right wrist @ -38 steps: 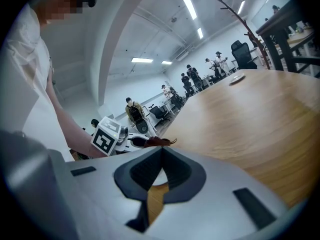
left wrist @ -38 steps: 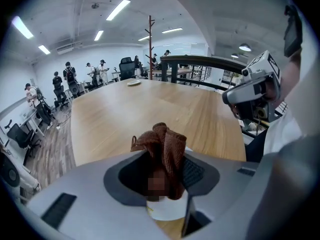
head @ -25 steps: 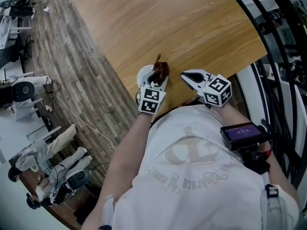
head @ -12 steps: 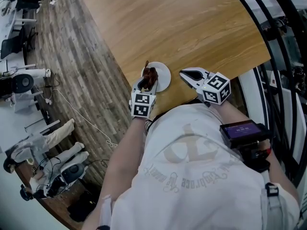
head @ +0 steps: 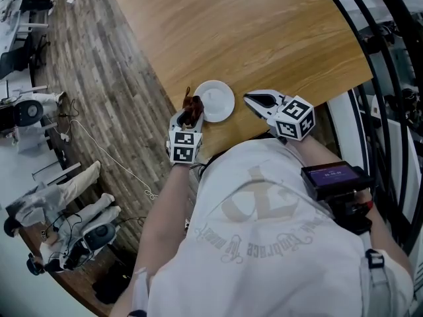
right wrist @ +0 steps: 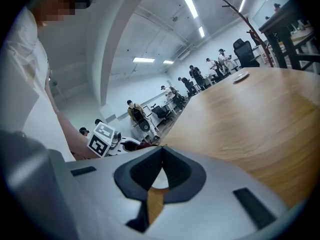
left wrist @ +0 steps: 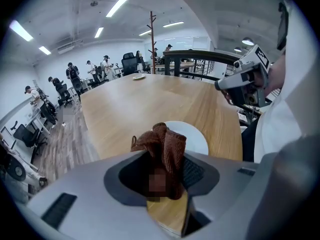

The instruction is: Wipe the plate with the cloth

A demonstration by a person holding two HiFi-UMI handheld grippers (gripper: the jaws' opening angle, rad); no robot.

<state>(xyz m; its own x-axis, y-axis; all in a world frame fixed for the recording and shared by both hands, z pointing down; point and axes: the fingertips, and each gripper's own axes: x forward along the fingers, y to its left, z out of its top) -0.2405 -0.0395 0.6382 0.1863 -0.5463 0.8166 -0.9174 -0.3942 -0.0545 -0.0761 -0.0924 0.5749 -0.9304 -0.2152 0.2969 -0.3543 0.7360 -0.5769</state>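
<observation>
A small white plate (head: pixel 217 99) sits near the front edge of the wooden table (head: pixel 264 32). My left gripper (head: pixel 191 113) is shut on a bunched brown cloth (head: pixel 192 105) just off the plate's left rim. In the left gripper view the cloth (left wrist: pixel 164 145) sticks up between the jaws, with the plate (left wrist: pixel 196 137) behind and to the right. My right gripper (head: pixel 249 98) hangs just right of the plate, its jaws shut with nothing between them. In the right gripper view, the right gripper (right wrist: pixel 160 160) has its tips touching.
The table's edge runs diagonally past the plate, with plank floor (head: pixel 99 78) to the left. A black railing (head: pixel 390 58) stands at the right. A small dish (left wrist: pixel 139 77) lies far down the table. People and office chairs (left wrist: pixel 70 81) are in the distance.
My left gripper has carried the cloth leftward, from over the plate to just past its left rim. The right gripper has hardly moved.
</observation>
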